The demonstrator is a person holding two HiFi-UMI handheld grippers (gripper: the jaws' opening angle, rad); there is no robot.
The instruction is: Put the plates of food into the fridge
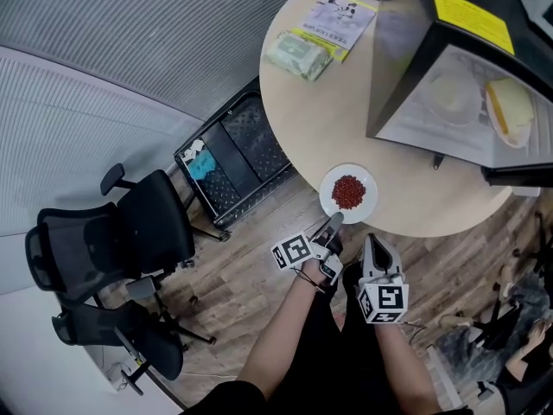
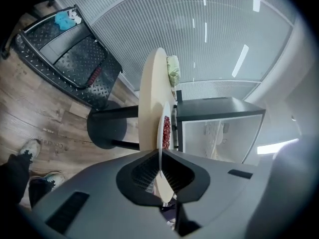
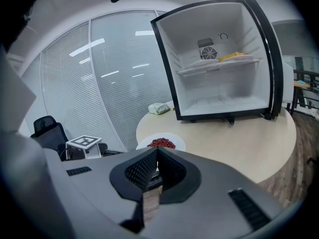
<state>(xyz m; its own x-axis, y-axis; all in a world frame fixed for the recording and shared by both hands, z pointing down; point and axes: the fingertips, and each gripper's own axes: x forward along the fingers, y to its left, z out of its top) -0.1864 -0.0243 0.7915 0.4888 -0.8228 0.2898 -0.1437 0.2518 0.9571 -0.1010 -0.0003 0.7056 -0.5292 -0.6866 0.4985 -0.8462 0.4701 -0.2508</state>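
Observation:
A white plate (image 1: 327,197) heaped with small red food (image 1: 348,191) rests at the near edge of the round beige table (image 1: 337,111). My left gripper (image 1: 333,220) is shut on the plate's near rim; in the left gripper view the thin plate edge (image 2: 160,133) runs between the closed jaws of the left gripper (image 2: 159,171). My right gripper (image 1: 373,242) hangs just off the table edge, to the right of the plate, shut with nothing in it. The right gripper view looks past the right gripper (image 3: 155,151) to the plate (image 3: 174,142). The small fridge (image 3: 219,63) stands open on the table with yellow food (image 3: 232,57) on its shelf.
A green packet (image 1: 298,54) and a booklet (image 1: 341,15) lie on the far side of the table. A black trolley (image 1: 233,158) stands left of the table. Two black office chairs (image 1: 112,240) are farther left on the wooden floor.

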